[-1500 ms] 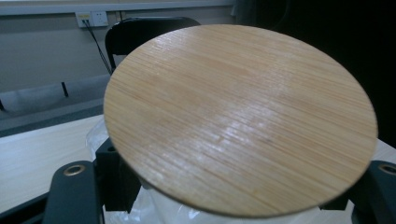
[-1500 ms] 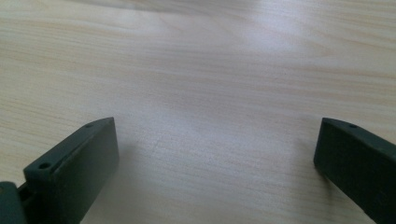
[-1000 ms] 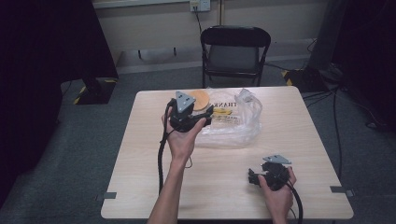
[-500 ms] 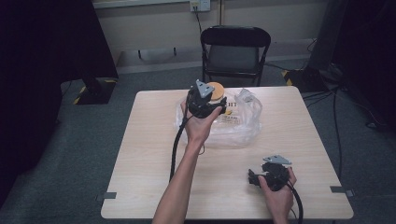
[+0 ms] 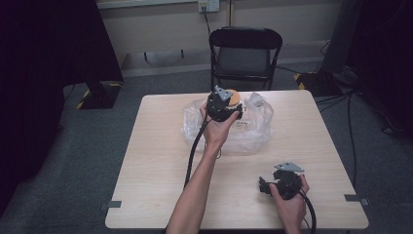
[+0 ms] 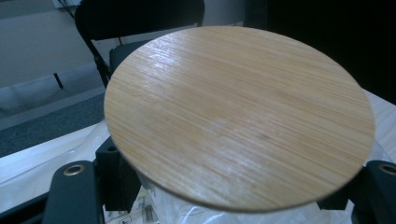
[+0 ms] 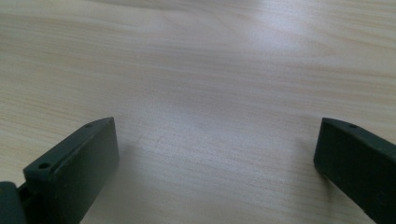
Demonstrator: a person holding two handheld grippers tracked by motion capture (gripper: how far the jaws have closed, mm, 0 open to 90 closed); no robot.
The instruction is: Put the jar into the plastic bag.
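A round, light wooden disc [image 6: 238, 116] with fine grain sits between the jaws of my left gripper [image 6: 233, 186], which is shut on it. From the high view, that left gripper [image 5: 229, 104] hangs over the far side of a crumpled clear plastic bag [image 5: 246, 134], the wooden disc [image 5: 234, 98] showing at its front. The bag also appears just below the disc in the left gripper view. My right gripper [image 5: 265, 185] rests low at the table's near right, held by a hand. Its jaws [image 7: 215, 140] stand wide open over bare wood, nothing between them.
The pale wooden table [image 5: 156, 165] has open surface left of and in front of the bag. A black folding chair [image 5: 246, 53] stands behind the far edge. Cables trail from both grippers, and dark curtains flank the floor at the sides.
My left gripper has carried the disc to the right and slightly down, from the bag's left side to above its far middle. The right gripper has stayed put.
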